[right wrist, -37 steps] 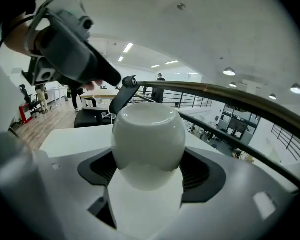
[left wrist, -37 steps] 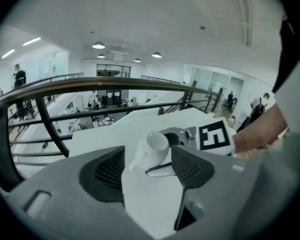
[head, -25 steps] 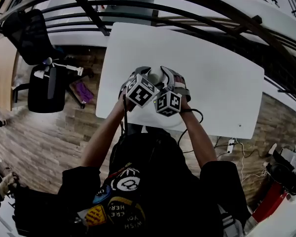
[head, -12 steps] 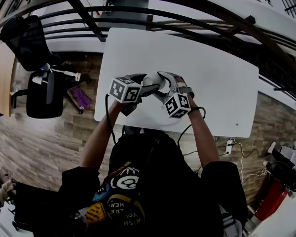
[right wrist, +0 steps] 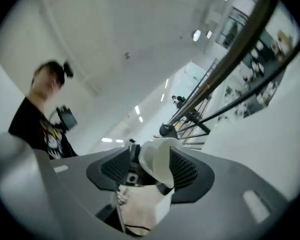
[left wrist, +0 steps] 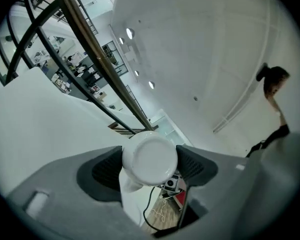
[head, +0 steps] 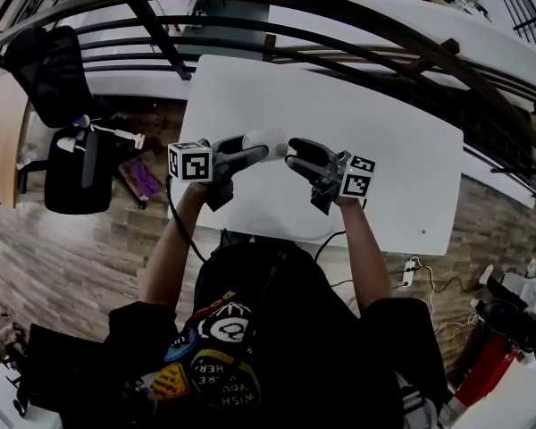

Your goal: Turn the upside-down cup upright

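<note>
Above the white table [head: 384, 150], the cup [head: 268, 138] is held lifted on its side, clamped by the left gripper [left wrist: 150, 166]. The right gripper [right wrist: 149, 168] is closing round its rim, not yet pressing. Mid-turn, judged; a firm second grip is called for next.

Bright, even indoor light; the white worktop [head: 384, 132] carries hardly any shadow. Ceiling lamps [left wrist: 130, 33] glare as small spots, and the glossy cup [left wrist: 150, 159] shows a soft sheen. Fisheye bowing bends every edge; dark vignettes ring both gripper views.
</note>
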